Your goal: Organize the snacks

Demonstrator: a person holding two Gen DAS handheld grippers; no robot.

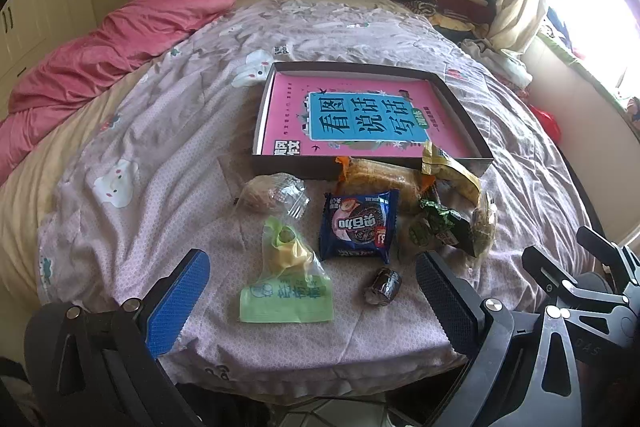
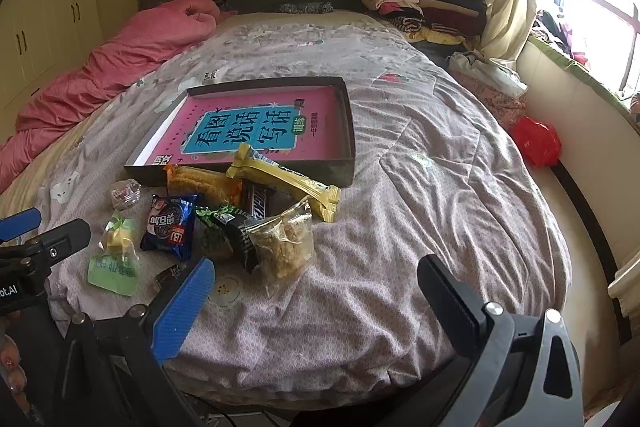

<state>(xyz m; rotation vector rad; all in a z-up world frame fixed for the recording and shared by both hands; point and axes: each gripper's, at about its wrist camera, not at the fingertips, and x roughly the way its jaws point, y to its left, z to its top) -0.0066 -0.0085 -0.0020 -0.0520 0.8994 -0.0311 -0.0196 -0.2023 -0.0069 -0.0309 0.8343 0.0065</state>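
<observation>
A shallow dark cardboard tray [image 1: 460,99] lies on a wrinkled, pale lilac quilt [image 1: 168,155] spread over the bed, and a glossy pink book [image 1: 360,115] with a blue title panel lies flat inside it. The snacks sit in a loose cluster on the quilt just in front of the tray's near wall. A long yellow foil bar [image 2: 288,179] leans with one end over that wall. Beside it lies an orange crinkly packet [image 1: 380,175] touching the wall. Nearer are a shiny blue cookie pack [image 1: 358,227], a dark green wrapper [image 1: 440,227], a clear bag of crumbly brown pieces [image 2: 284,243], a clear plastic cup-shaped wrapper [image 1: 276,195], a soft pale green pouch [image 1: 288,279] and a small dark round candy [image 1: 382,285].

The left gripper [image 1: 312,291] hovers low over the quilt, its ribbed blue pad and black pad spread wide on either side of the green pouch and the candy, grasping nothing. The right gripper [image 2: 316,291] is likewise spread wide and empty, above bare quilt to the right of the snacks.
</observation>
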